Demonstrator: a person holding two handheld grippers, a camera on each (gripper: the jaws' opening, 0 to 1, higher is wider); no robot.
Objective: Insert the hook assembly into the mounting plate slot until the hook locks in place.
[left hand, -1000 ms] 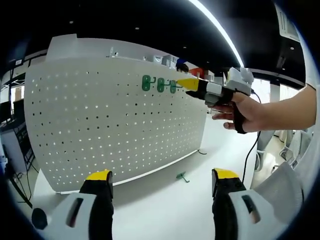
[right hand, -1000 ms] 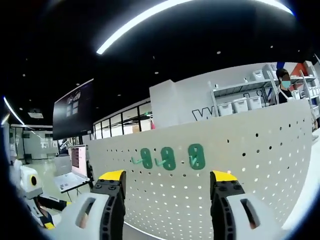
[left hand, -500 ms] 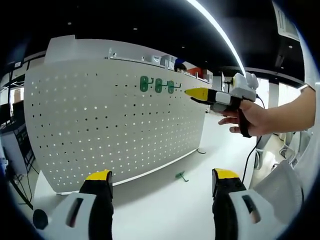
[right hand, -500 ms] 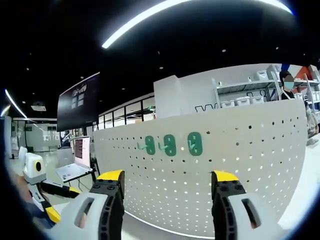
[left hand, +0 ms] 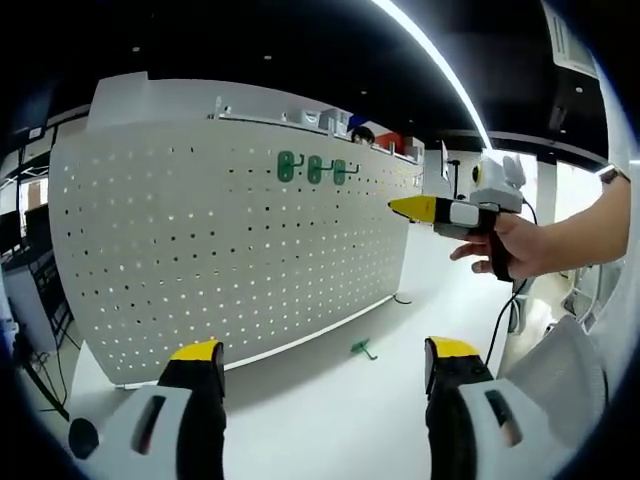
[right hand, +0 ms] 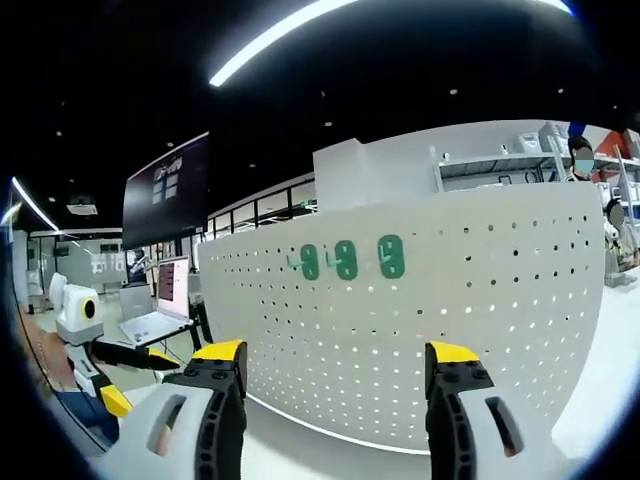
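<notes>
A white pegboard stands upright on the white table, also seen as the pegboard in the right gripper view. Three green hooks hang in a row near its top; the same green hooks show from the other side's angle. A loose green hook lies on the table near the board's foot. My left gripper is open and low in front of the board, holding nothing. My right gripper is open and empty; it appears as the right gripper held by a hand, off the board to the right of the hung hooks.
The table surface spreads in front of the board. A cable hangs from the right gripper. A laptop and a monitor stand to the left beyond the board, and shelves with a person lie behind it.
The right gripper has drawn back from the hung hooks, moving right and slightly down away from the pegboard. The left gripper has stayed put. Three hooks remain on the board.
</notes>
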